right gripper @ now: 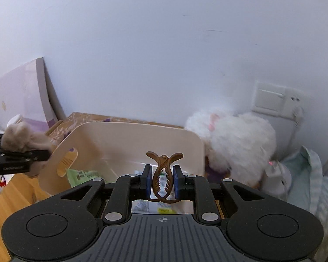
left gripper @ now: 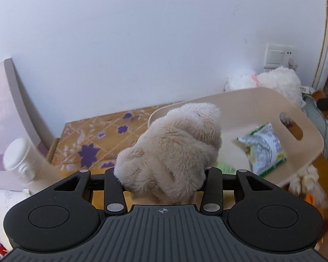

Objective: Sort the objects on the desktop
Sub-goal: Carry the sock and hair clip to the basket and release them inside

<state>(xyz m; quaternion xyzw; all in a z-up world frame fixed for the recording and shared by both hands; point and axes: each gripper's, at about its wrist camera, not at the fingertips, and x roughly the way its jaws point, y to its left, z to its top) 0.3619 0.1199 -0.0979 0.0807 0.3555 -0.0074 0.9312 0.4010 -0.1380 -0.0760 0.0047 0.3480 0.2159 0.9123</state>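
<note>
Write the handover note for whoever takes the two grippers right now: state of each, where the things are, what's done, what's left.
Left gripper: jaws shut on the beige plush toy, held up beside the cream bin, on its left.
Right gripper: jaws shut on the brown hair claw clip, held in front of the bin.
Done: a silver-green snack packet and a green packet already lie in the bin.
Left: neither held thing is in the bin yet; probably drop both in. The white plush toy behind the bin and the white bottle at far left are still out; whether they belong in it is unclear.
</note>
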